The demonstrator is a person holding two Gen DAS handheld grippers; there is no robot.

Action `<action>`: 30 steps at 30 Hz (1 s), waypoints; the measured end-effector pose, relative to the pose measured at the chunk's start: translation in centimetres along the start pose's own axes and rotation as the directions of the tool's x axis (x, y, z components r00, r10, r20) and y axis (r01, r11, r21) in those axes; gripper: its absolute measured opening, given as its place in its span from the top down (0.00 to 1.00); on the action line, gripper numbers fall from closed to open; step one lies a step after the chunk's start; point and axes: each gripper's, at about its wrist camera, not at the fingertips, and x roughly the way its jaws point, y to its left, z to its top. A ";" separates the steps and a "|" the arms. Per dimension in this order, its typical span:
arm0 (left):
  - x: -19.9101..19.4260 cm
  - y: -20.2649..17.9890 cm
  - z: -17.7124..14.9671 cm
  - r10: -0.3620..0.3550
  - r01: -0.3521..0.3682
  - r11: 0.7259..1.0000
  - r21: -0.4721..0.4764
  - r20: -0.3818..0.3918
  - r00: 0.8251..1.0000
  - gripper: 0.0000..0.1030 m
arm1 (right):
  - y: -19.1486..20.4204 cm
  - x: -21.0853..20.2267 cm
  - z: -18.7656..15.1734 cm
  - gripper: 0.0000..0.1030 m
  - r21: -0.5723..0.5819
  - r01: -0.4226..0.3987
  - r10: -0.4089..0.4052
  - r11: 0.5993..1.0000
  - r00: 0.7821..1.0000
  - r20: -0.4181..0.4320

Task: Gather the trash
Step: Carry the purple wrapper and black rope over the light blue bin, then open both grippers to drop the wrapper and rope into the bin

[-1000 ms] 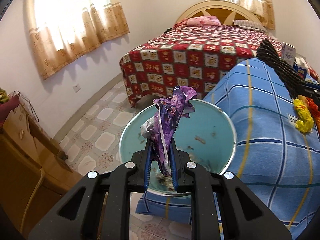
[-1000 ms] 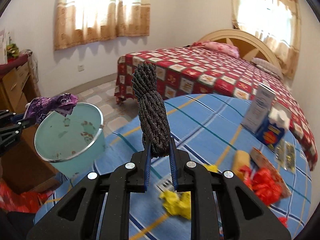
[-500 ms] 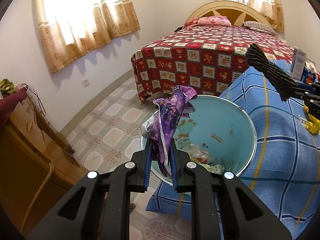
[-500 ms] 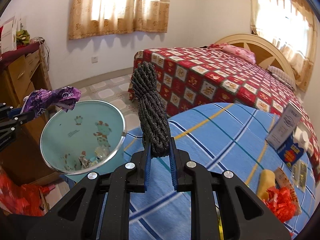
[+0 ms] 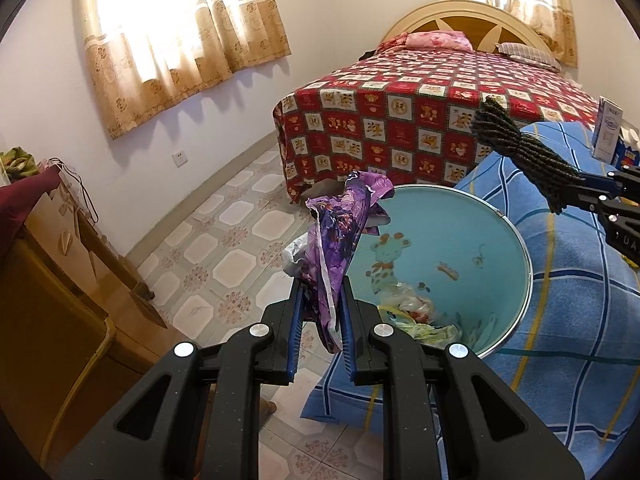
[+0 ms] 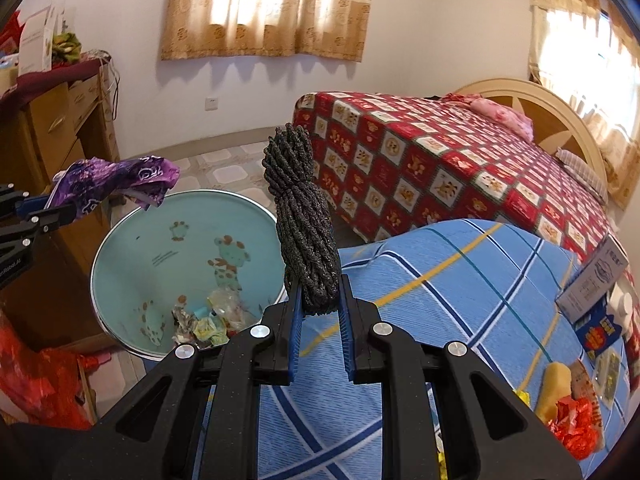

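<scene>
My left gripper [image 5: 320, 292] is shut on a crumpled purple wrapper [image 5: 340, 220] and holds it over the near-left rim of a light blue trash bin [image 5: 516, 240] with trash at its bottom. My right gripper [image 6: 318, 292] is shut on a dark grey bundle of rope [image 6: 304, 216], held upright above the table's edge just right of the bin [image 6: 116, 248]. The rope also shows in the left wrist view [image 5: 520, 152], and the wrapper in the right wrist view [image 6: 116, 180], both near the bin's rim.
A table with a blue checked cloth [image 6: 460, 288] carries cartons [image 6: 596, 280] and red and yellow wrappers [image 6: 576, 420]. A bed with a red quilt [image 5: 420, 112] stands behind. A wooden cabinet [image 5: 48, 300] is at left. A red bag [image 6: 36, 384] lies on the floor.
Both grippers have moved closer to the bin with their loads. The bin now looks larger and its bottom trash shows. The rope has come from over the table toward the bin.
</scene>
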 end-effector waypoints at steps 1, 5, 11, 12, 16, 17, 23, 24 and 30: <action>0.0 0.0 0.0 -0.001 0.001 1.000 -0.001 0.000 1.000 0.84 | 0.2 0.1 0.0 0.83 -0.006 -0.003 0.003 1.000 1.000 -0.001; 0.1 0.1 0.0 -0.001 0.001 1.000 -0.003 -0.001 1.000 0.84 | 0.5 0.4 0.1 0.83 -0.023 -0.011 0.011 1.000 1.000 -0.003; 0.1 0.1 0.0 -0.002 0.002 1.000 -0.002 -0.001 1.000 0.84 | 1.0 0.5 0.2 0.83 -0.032 -0.022 0.022 0.999 1.000 -0.005; 0.1 0.1 0.0 -0.002 0.002 1.000 -0.002 -0.001 1.000 0.84 | 1.0 0.5 0.2 0.83 -0.031 -0.024 0.024 0.999 1.000 -0.005; 0.1 0.1 0.0 -0.002 0.002 1.000 -0.002 -0.001 1.000 0.84 | 1.1 0.6 0.2 0.83 -0.034 -0.027 0.026 0.999 1.000 -0.006; 0.1 0.1 0.0 -0.002 0.002 1.000 -0.001 -0.001 1.000 0.84 | 1.1 0.6 0.2 0.83 -0.034 -0.027 0.027 0.999 1.000 -0.006; 0.3 -0.1 -0.3 -0.007 0.007 1.000 0.002 -0.005 1.000 0.84 | 1.2 0.6 0.2 0.83 -0.036 -0.029 0.029 0.999 1.000 -0.007; 0.3 -0.2 -0.3 -0.007 0.007 1.000 0.002 -0.006 1.000 0.83 | 1.3 0.6 0.2 0.83 -0.038 -0.030 0.030 0.999 1.000 -0.007; 0.3 -0.3 -0.3 -0.011 0.011 1.000 0.000 -0.008 1.000 0.83 | 1.7 0.8 0.2 0.83 -0.048 -0.039 0.039 0.998 0.999 -0.011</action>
